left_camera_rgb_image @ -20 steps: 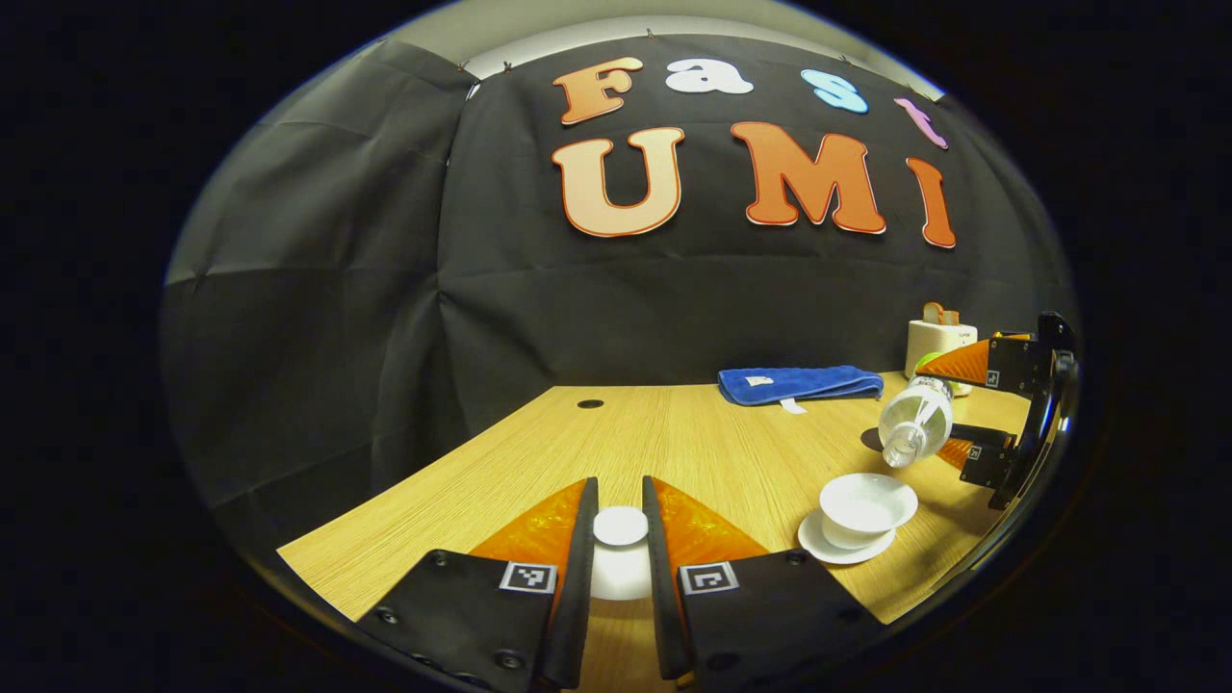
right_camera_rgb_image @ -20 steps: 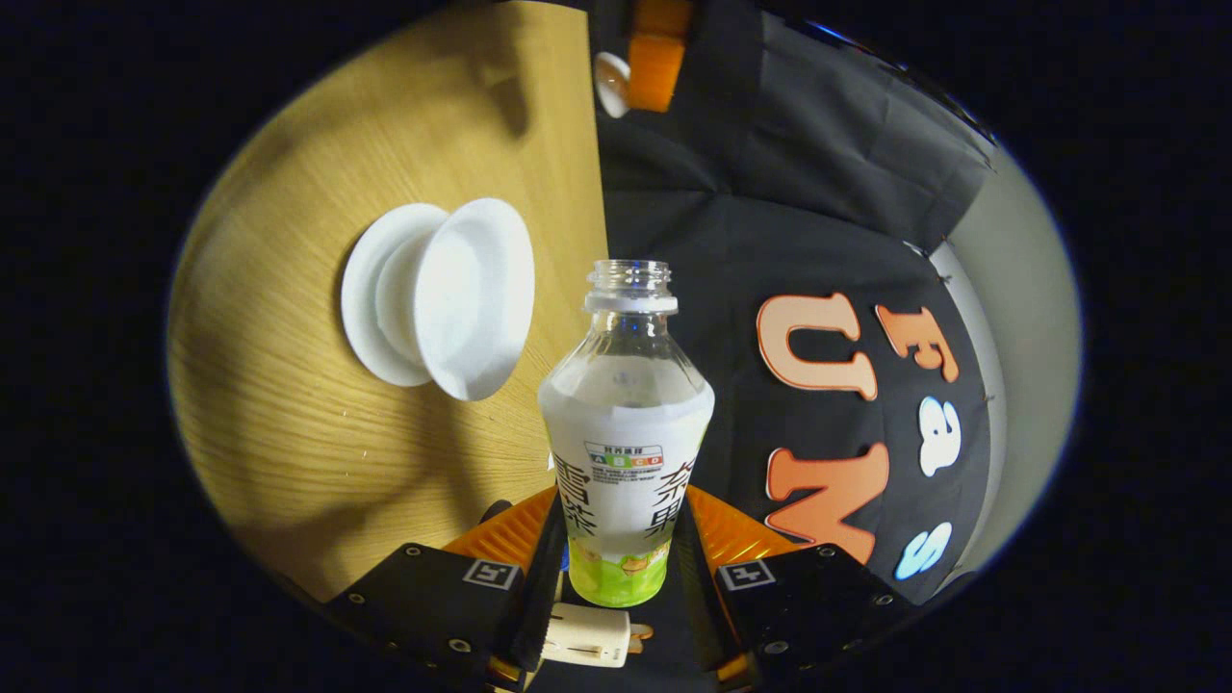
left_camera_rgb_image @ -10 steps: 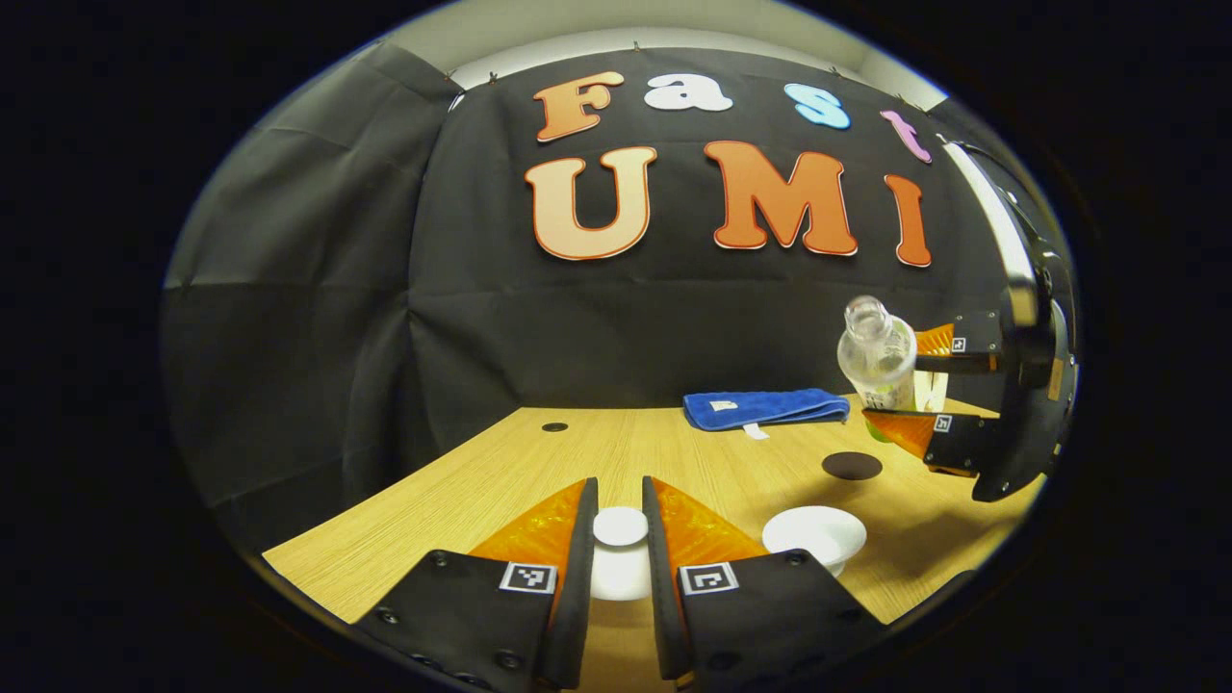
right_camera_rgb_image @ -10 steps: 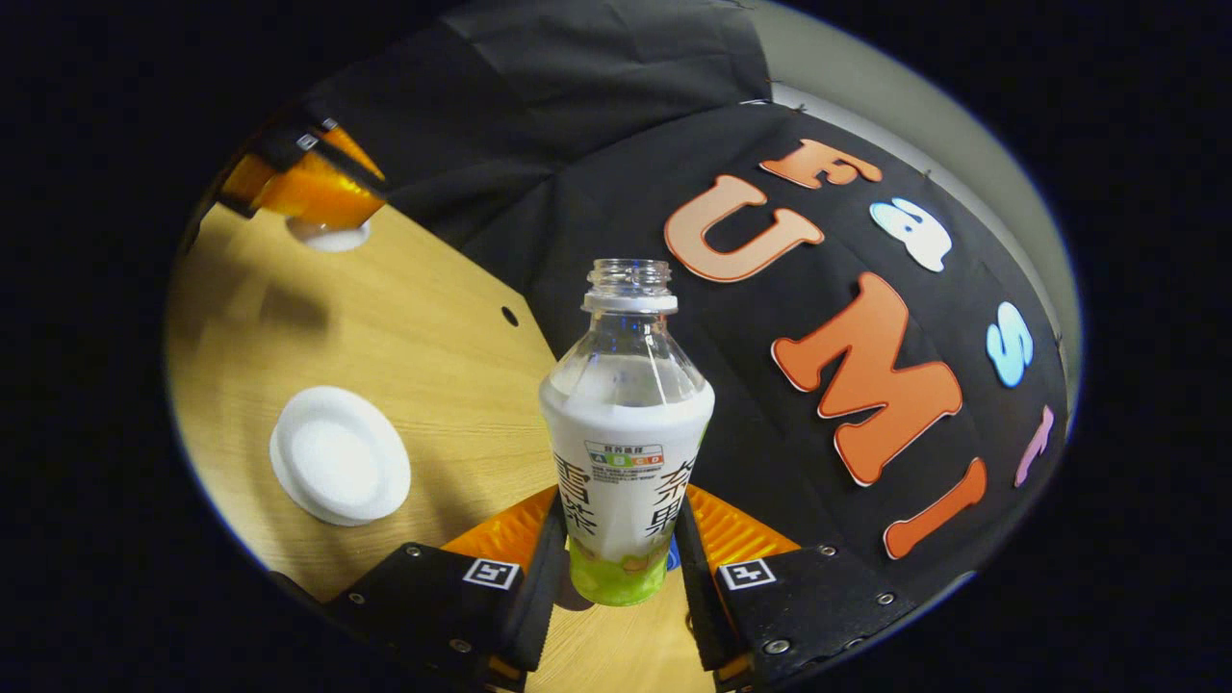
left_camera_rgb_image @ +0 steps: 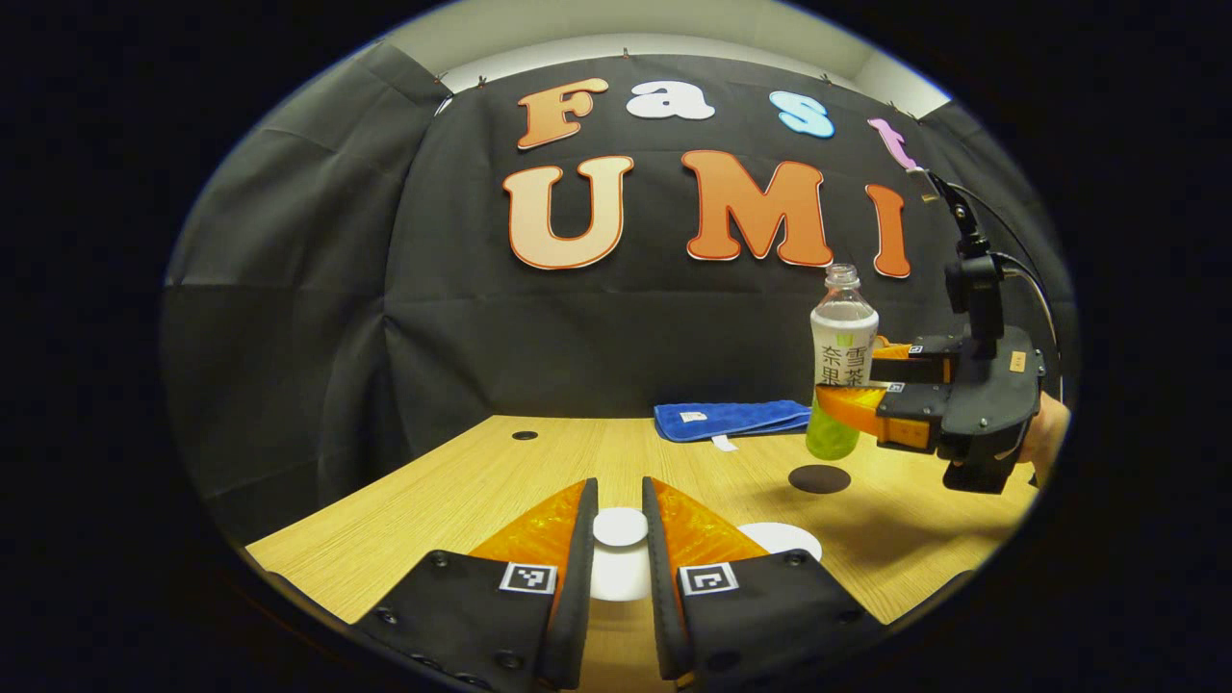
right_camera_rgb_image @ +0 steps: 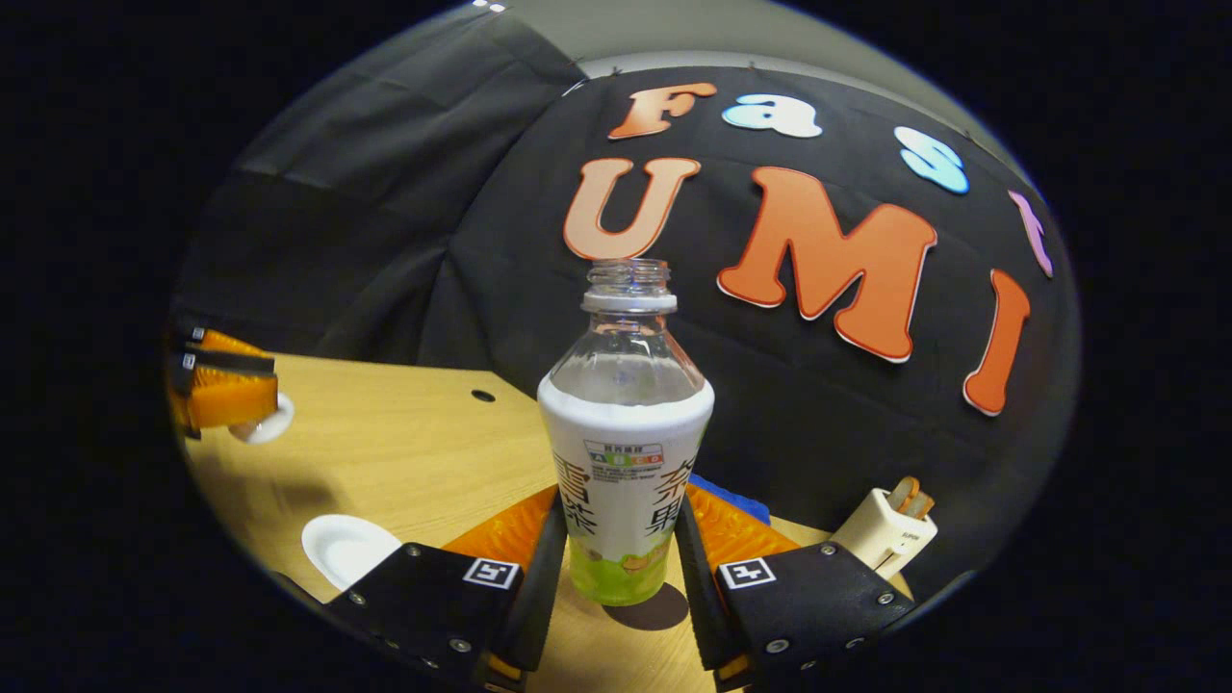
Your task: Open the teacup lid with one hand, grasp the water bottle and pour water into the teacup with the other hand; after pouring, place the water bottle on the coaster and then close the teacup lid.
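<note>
The left gripper point(left_camera_rgb_image: 620, 568) is narrowed on the white teacup lid point(left_camera_rgb_image: 620, 526), one finger pressing each side of its knob, and holds the lid above the near edge of the wooden table point(left_camera_rgb_image: 481, 491). The open teacup point(left_camera_rgb_image: 782, 539) stands just to the right of this gripper, partly hidden behind its right finger. In the right gripper view, the right gripper point(right_camera_rgb_image: 618, 563) clamps the lower body of the uncapped water bottle point(right_camera_rgb_image: 626, 452), both fingers flat against the label; the bottle is upright, its mouth toward the booth wall. In the left gripper view the bottle point(left_camera_rgb_image: 841, 366) hangs clear of the table, just above and slightly behind the dark round coaster point(left_camera_rgb_image: 819, 478), with a hand point(left_camera_rgb_image: 1044, 433) behind the gripper body. A folded blue towel point(left_camera_rgb_image: 731, 420) lies at the table's far edge, and a small white box point(right_camera_rgb_image: 884, 529) stands to the right in the right gripper view.
</note>
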`<state>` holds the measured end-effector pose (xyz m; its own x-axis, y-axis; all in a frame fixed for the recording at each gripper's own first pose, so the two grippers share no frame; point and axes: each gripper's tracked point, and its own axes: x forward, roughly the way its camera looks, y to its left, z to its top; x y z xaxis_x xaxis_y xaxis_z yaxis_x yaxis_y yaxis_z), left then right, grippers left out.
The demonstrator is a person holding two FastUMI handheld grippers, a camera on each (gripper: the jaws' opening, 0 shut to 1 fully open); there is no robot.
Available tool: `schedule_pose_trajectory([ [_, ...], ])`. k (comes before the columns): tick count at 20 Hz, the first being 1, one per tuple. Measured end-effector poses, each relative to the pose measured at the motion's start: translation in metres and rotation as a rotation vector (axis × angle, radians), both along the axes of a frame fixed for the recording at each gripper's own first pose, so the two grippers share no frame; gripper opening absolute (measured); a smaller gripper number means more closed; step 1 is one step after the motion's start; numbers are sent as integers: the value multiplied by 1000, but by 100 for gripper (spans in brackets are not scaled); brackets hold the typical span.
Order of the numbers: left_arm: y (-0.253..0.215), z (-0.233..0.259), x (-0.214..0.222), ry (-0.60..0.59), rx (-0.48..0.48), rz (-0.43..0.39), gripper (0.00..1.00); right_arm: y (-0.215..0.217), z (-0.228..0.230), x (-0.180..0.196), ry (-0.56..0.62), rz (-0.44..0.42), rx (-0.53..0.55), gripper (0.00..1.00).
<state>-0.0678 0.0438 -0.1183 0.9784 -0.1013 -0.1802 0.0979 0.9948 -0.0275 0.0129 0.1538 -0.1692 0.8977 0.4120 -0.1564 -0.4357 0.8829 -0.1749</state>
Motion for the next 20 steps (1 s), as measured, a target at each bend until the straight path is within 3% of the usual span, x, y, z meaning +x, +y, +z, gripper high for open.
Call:
schedule_pose_trajectory([
  [7, -10, 4, 1, -5, -17, -14, 33, -20, -3, 36, 29, -95, 92, 61],
  [20, -7, 1, 3, 11, -14, 5, 33, -45, -85, 69, 279, -208, 125, 61],
])
